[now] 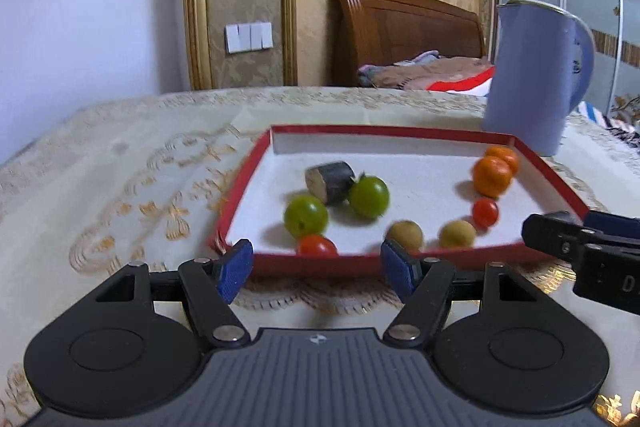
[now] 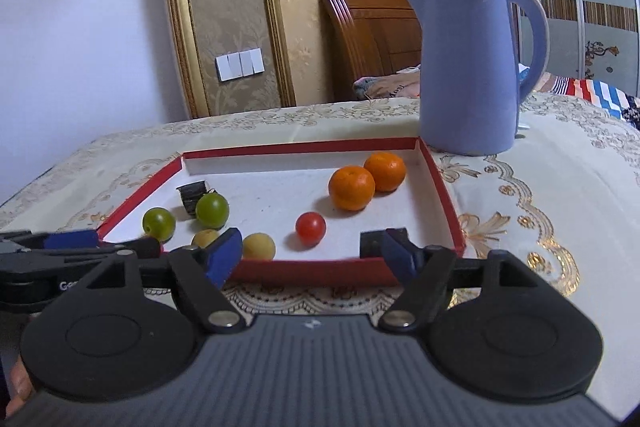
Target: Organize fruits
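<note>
A red-rimmed tray [image 1: 240, 193] [image 2: 442, 183] with a white floor lies on the table. In it are two oranges [image 1: 491, 175] [image 2: 352, 187] at the right, two green tomatoes [image 1: 369, 196] [image 2: 212, 209], two red cherry tomatoes [image 1: 485, 212] [image 2: 310, 227], two yellowish fruits [image 1: 457, 233] [image 2: 259, 246] and a dark sugarcane piece [image 1: 330, 181] [image 2: 193, 195]. My left gripper [image 1: 316, 269] is open and empty just before the tray's near rim. My right gripper [image 2: 310, 257] is open and empty at the near rim; it also shows in the left wrist view [image 1: 560, 231].
A blue kettle [image 1: 536, 79] [image 2: 472, 67] stands behind the tray's far right corner. A patterned cream cloth [image 1: 120, 187] [image 2: 540, 187] covers the table. A bed with a wooden headboard [image 1: 400, 27] lies beyond.
</note>
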